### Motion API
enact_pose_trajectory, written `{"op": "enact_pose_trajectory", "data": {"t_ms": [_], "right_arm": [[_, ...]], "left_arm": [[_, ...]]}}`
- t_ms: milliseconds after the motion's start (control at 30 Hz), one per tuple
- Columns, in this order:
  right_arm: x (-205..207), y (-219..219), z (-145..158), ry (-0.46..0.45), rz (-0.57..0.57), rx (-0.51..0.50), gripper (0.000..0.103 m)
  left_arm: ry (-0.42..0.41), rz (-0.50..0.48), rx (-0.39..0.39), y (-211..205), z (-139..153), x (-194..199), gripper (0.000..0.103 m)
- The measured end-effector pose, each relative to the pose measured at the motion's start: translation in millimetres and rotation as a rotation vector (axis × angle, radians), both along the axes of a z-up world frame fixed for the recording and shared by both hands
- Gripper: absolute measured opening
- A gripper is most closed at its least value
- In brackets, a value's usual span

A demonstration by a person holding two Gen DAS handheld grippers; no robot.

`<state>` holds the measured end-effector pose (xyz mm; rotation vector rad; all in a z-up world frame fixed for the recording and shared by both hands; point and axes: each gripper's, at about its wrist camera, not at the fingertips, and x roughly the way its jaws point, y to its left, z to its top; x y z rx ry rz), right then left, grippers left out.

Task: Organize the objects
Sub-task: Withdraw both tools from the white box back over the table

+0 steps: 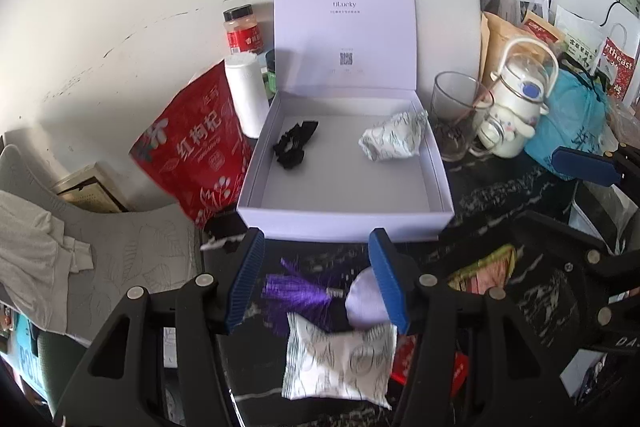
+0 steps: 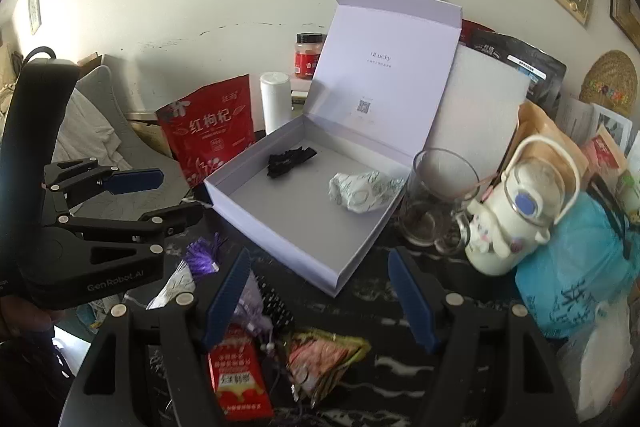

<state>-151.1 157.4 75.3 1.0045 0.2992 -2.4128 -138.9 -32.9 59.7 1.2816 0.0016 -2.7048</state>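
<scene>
Box: open pale-lilac cardboard gift box (image 1: 344,211), lid upright, at 12 o'clock from both grippers.
Inside box: black fabric scrunchie (image 1: 294,143) toward 10 o'clock; crumpled white leaf-print sachet (image 1: 394,141) toward 2 o'clock, well apart.
Left gripper (image 1: 316,283): blue fingers spread, holding nothing, over a purple tassel (image 1: 296,293) and a flat white leaf-print sachet (image 1: 340,359); contact possibly none, view blurred.
Right gripper (image 2: 320,301): fingers spread, above a red foil packet (image 2: 240,383) on the dark marble table (image 2: 400,367).

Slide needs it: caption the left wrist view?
Open left gripper above a patterned sachet and purple tassel, facing the open box.
</scene>
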Motion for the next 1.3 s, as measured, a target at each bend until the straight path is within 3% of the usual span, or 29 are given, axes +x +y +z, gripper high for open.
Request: {"op": "enact_pose_trajectory", "data": {"t_ms": [700, 1300], "right_arm": [[84, 30, -24, -0.016, 0.004, -0.016, 0.072], [117, 39, -71, -0.091, 0.027, -0.025, 0.072]], "left_arm": [[-0.002, -0.059, -0.007, 41, -12, 96, 0.062], [-0.044, -0.084, 0.016, 57, -58, 144, 0.065]]}}
